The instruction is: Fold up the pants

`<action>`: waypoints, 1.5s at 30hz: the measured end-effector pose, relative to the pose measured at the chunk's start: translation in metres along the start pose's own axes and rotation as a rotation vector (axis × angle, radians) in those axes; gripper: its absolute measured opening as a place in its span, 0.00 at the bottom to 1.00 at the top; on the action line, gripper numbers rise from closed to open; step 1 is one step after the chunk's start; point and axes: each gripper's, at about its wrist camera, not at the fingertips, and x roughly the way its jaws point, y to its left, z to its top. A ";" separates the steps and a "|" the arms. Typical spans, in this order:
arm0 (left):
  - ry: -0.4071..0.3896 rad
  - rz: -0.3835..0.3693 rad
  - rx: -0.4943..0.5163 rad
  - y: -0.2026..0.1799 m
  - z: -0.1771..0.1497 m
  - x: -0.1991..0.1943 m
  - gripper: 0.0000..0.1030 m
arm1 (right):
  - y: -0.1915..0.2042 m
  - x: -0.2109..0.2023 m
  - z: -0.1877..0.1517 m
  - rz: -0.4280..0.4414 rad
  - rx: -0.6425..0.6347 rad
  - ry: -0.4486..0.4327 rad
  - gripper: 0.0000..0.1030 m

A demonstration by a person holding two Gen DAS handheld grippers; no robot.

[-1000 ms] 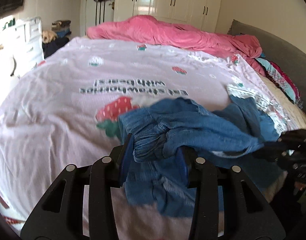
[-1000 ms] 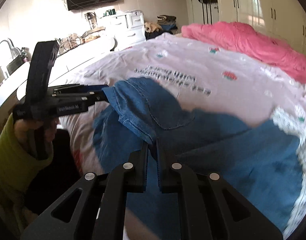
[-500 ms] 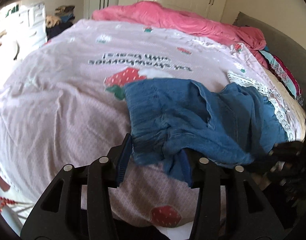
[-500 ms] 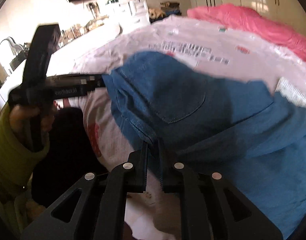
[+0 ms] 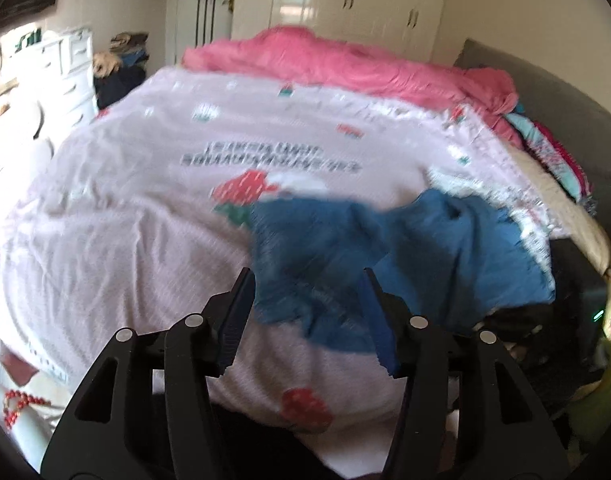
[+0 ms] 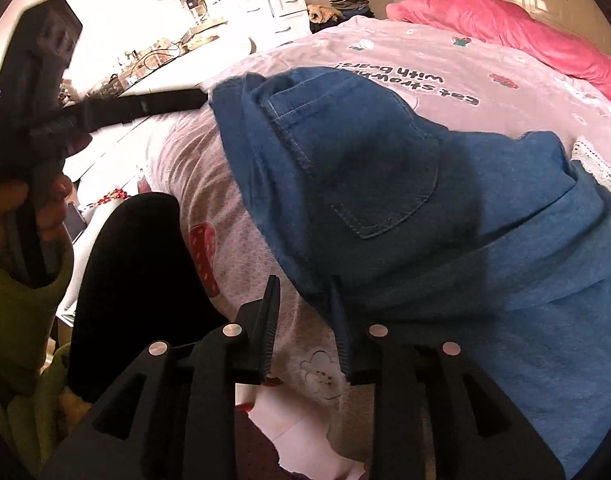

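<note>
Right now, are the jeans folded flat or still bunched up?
Bunched. The jeans lie in a rumpled heap on the pink bedspread, back pocket up, layers overlapping unevenly.

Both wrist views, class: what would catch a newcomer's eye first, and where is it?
The blue denim pants lie rumpled near the bed's front edge, back pocket up. Both grippers, left and right, stand open at the waistband. Behind, the strawberry-print bedspread covers the bed, with a pink blanket heaped at its far end.

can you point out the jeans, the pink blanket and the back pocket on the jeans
jeans (image 5: 457,248), left wrist view, on the flat denim right of centre
pink blanket (image 5: 345,64), left wrist view, on its bunched middle
back pocket (image 6: 369,168), right wrist view, on the pocket's centre panel
</note>
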 end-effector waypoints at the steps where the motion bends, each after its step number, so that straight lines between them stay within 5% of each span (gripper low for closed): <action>1: -0.010 -0.006 0.003 -0.004 0.004 -0.001 0.45 | 0.000 0.000 -0.001 0.002 0.004 0.001 0.25; 8: 0.082 -0.027 0.042 -0.019 0.005 0.042 0.46 | -0.002 -0.026 0.002 0.099 0.047 -0.058 0.31; 12: 0.147 0.005 0.014 -0.009 -0.011 0.067 0.46 | -0.007 -0.043 0.012 0.016 0.042 -0.125 0.31; 19: 0.143 0.021 0.031 -0.006 -0.016 0.074 0.48 | -0.028 0.006 0.009 -0.095 0.138 0.024 0.34; 23: 0.129 0.032 0.034 -0.007 -0.017 0.071 0.49 | -0.027 -0.001 0.007 -0.077 0.141 -0.002 0.35; 25: 0.095 0.028 0.019 -0.007 -0.014 0.062 0.54 | -0.025 -0.019 0.008 -0.067 0.137 -0.051 0.46; 31: 0.032 0.020 0.008 -0.011 -0.003 0.033 0.58 | -0.049 -0.066 0.006 -0.145 0.195 -0.144 0.54; 34: 0.017 -0.005 0.023 -0.021 0.002 0.024 0.62 | -0.065 -0.080 0.000 -0.194 0.231 -0.173 0.63; 45: 0.075 -0.166 0.109 -0.081 0.000 0.037 0.63 | -0.105 -0.123 -0.016 -0.284 0.344 -0.257 0.65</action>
